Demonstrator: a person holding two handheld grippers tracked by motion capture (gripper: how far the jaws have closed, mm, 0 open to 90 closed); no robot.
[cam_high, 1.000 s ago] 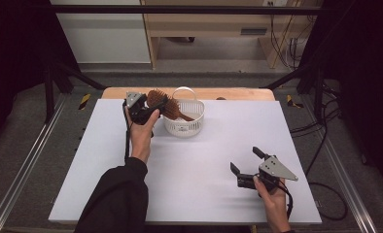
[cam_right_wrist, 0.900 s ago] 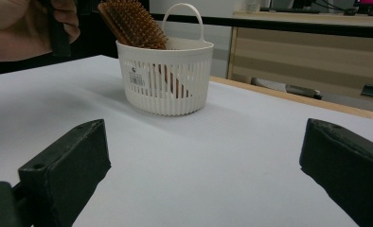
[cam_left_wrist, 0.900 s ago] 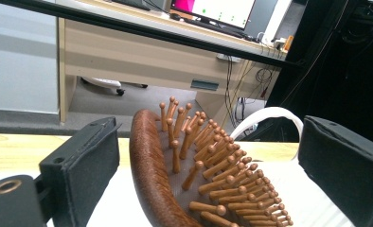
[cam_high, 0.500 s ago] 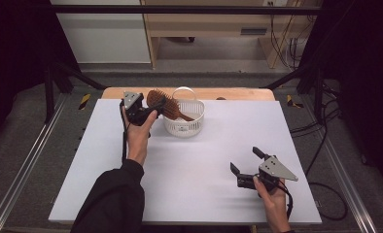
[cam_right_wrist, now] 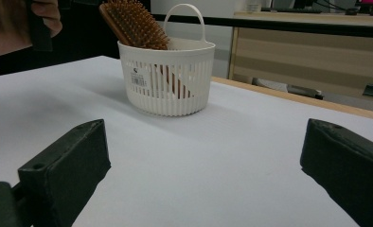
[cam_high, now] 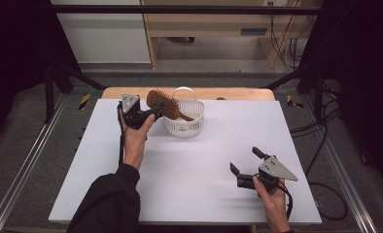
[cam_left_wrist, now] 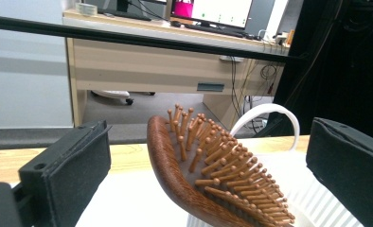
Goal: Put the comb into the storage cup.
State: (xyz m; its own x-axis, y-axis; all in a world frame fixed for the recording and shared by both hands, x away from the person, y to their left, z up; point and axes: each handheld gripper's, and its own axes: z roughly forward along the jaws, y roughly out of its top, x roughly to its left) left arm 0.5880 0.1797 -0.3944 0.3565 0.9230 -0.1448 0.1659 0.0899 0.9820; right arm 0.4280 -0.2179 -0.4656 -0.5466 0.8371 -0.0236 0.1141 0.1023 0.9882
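A brown wooden hairbrush (cam_high: pixel 163 103) leans in a small white slatted basket (cam_high: pixel 183 124) at the table's far middle, its bristled head sticking out over the left rim. My left gripper (cam_high: pixel 153 112) hovers just left of that head. In the left gripper view the hairbrush (cam_left_wrist: pixel 208 170) lies between the wide jaws, which have just been opening, and neither pad touches it. My right gripper (cam_high: pixel 244 159) rests open near the front right, nothing between its jaws. In the right gripper view the basket (cam_right_wrist: pixel 168 78) and hairbrush (cam_right_wrist: pixel 135 23) stand farther off.
The white table top (cam_high: pixel 189 194) stretches between both hands. A wooden strip (cam_high: pixel 238 93) edges its far side. Metal rails (cam_high: pixel 24 170) run along the left and right, and a wooden desk (cam_left_wrist: pixel 142 66) stands beyond the table.
The left hand has shifted slightly left, away from the basket, while the brush stays leaning in it. The right hand has not moved.
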